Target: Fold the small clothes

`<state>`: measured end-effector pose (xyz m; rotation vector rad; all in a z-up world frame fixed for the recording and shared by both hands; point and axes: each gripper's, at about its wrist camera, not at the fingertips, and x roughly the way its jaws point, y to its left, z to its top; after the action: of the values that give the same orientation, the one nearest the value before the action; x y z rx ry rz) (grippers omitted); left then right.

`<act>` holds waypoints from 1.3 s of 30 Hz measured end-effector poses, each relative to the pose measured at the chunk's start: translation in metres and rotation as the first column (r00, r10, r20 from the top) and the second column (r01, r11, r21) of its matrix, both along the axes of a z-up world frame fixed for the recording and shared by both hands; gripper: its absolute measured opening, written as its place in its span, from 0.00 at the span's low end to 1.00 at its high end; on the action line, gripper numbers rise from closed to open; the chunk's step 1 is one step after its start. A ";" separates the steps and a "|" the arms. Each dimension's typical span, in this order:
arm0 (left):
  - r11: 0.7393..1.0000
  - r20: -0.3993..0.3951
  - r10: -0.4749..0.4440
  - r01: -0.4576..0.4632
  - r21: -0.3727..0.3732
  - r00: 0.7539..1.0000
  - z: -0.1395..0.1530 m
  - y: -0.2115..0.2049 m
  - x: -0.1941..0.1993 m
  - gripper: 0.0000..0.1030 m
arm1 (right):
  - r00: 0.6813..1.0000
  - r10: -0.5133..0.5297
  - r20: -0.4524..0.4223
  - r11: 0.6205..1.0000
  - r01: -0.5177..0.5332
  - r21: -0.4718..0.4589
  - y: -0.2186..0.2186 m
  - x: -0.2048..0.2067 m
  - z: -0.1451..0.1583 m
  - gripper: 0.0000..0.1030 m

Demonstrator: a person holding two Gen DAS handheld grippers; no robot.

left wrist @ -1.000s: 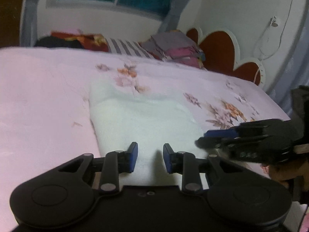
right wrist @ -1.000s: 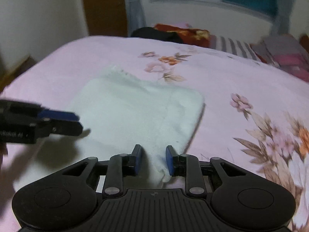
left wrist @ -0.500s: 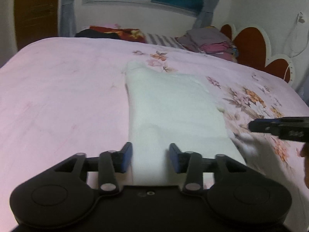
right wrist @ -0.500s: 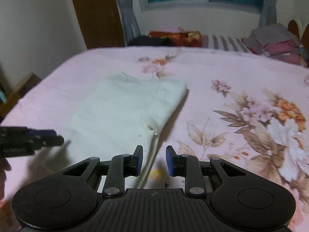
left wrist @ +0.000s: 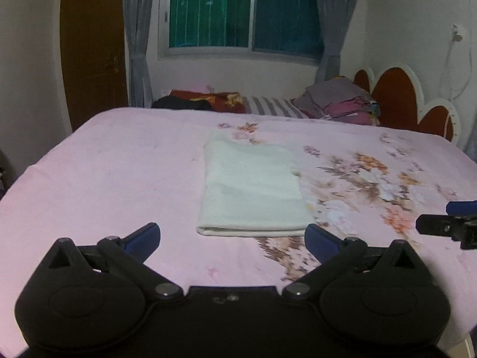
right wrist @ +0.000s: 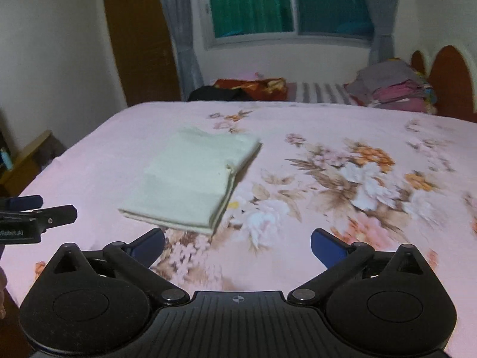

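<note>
Pale green folded cloth (left wrist: 252, 191) lies flat mid-bed on the pink floral bedspread (left wrist: 104, 173), released a second ago; left gripper (left wrist: 232, 237) and right gripper (right wrist: 237, 243), jaws opening wide and empty, have backed off, so this fold looks finished

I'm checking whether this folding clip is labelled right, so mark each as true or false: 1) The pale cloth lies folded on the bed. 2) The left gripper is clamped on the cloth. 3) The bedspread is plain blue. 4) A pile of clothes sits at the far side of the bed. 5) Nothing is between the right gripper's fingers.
1) True: the pale cloth lies folded flat on the bed.
2) False: the left gripper has its jaws opening, clear of the cloth.
3) False: the bedspread is pink with flowers.
4) True: the pile of clothes sits near the headboard.
5) True: the right gripper has jaws opening over bare bedspread.
</note>
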<state>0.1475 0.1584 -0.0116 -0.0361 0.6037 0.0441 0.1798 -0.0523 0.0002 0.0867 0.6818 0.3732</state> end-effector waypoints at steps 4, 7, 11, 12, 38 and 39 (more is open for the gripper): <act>1.000 0.009 -0.017 0.017 0.006 1.000 0.015 -0.016 -0.030 1.00 | 0.999 -0.037 0.038 0.999 0.037 -0.009 -0.002 -0.042 0.014 1.00; 1.000 0.024 -0.019 0.019 0.023 1.000 0.022 -0.027 -0.049 1.00 | 0.996 -0.067 0.056 0.997 0.070 -0.046 -0.003 -0.064 0.021 1.00; 0.999 0.035 -0.032 0.031 0.026 0.999 0.027 -0.035 -0.070 1.00 | 0.994 -0.090 0.058 0.995 0.093 -0.038 -0.007 -0.093 0.032 1.00; 0.999 0.036 -0.036 0.035 0.025 0.999 0.028 -0.036 -0.073 1.00 | 0.994 -0.094 0.062 0.995 0.097 -0.033 -0.008 -0.100 0.034 1.00; 0.998 0.107 -0.057 0.054 0.032 0.993 0.043 -0.045 -0.108 1.00 | 0.982 -0.097 0.161 0.994 0.105 -0.039 -0.002 -0.153 0.070 1.00; 0.998 0.107 -0.058 0.055 0.033 0.992 0.043 -0.045 -0.108 1.00 | 0.982 -0.098 0.161 0.994 0.106 -0.041 -0.002 -0.154 0.070 1.00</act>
<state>0.0397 0.1130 0.0316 0.0077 0.4952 -0.0041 0.0260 -0.0543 0.0703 0.0442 0.5259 0.2618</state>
